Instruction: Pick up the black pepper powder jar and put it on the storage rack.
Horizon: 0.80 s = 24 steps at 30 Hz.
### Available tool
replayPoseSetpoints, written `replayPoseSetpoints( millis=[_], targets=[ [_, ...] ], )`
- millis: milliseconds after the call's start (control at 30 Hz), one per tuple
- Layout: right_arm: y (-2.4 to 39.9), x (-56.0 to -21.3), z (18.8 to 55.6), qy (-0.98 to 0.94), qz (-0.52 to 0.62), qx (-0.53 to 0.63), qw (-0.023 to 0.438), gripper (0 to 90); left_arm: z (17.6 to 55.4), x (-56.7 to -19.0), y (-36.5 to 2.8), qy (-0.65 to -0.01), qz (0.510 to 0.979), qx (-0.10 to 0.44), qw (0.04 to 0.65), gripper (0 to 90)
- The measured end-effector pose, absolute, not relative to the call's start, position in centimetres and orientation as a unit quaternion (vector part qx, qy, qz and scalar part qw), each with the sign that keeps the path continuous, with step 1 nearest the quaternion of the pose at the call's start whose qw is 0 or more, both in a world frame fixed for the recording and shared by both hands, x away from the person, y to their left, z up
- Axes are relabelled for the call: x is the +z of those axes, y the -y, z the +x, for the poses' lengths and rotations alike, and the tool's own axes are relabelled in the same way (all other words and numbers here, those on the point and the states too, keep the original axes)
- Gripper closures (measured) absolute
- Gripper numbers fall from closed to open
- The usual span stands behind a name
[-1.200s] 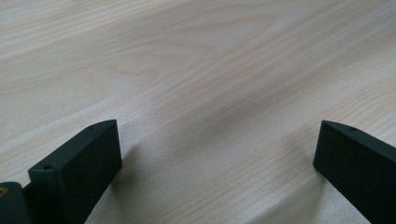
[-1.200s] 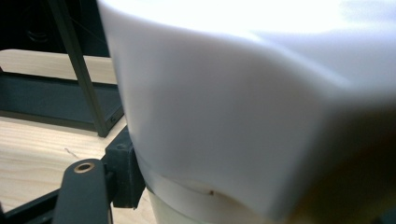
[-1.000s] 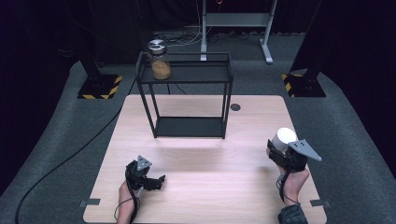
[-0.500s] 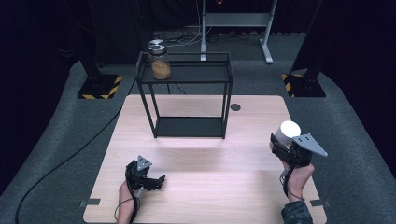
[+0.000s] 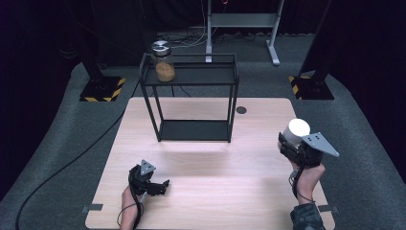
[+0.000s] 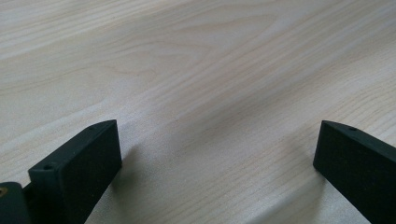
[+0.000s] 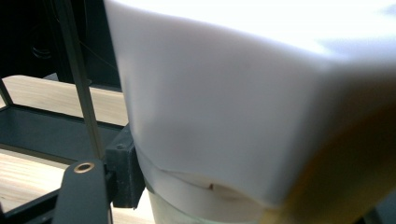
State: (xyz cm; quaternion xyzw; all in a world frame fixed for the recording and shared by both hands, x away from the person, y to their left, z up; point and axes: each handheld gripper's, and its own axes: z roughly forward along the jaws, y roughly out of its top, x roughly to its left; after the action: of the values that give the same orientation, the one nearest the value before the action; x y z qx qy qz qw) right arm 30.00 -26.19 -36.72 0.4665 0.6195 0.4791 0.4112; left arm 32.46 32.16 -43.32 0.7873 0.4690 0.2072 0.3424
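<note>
The right gripper clenched a white-lidded round container, upright above the pale wooden desk's right edge. The black metal shelf frame lay forward-left of it. The left gripper rested released, well apart.

Light wood desk on grey carpet. Small dark round spot on the desk, maybe a grommet. Hazard-striped stand bases at both far corners. A metal frame's legs and loose cables behind.
</note>
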Motion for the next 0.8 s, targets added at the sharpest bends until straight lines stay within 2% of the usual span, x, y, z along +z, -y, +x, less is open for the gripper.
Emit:
replayPoseSetpoints(
  millis=[800],
  targets=[
    [25.0, -33.7, 30.7, -0.632, 0.434, 0.49, 0.415, 29.6, 32.4, -43.3, -32.1, -0.468, 0.788, 0.208, 0.342, 0.3]
  ],
)
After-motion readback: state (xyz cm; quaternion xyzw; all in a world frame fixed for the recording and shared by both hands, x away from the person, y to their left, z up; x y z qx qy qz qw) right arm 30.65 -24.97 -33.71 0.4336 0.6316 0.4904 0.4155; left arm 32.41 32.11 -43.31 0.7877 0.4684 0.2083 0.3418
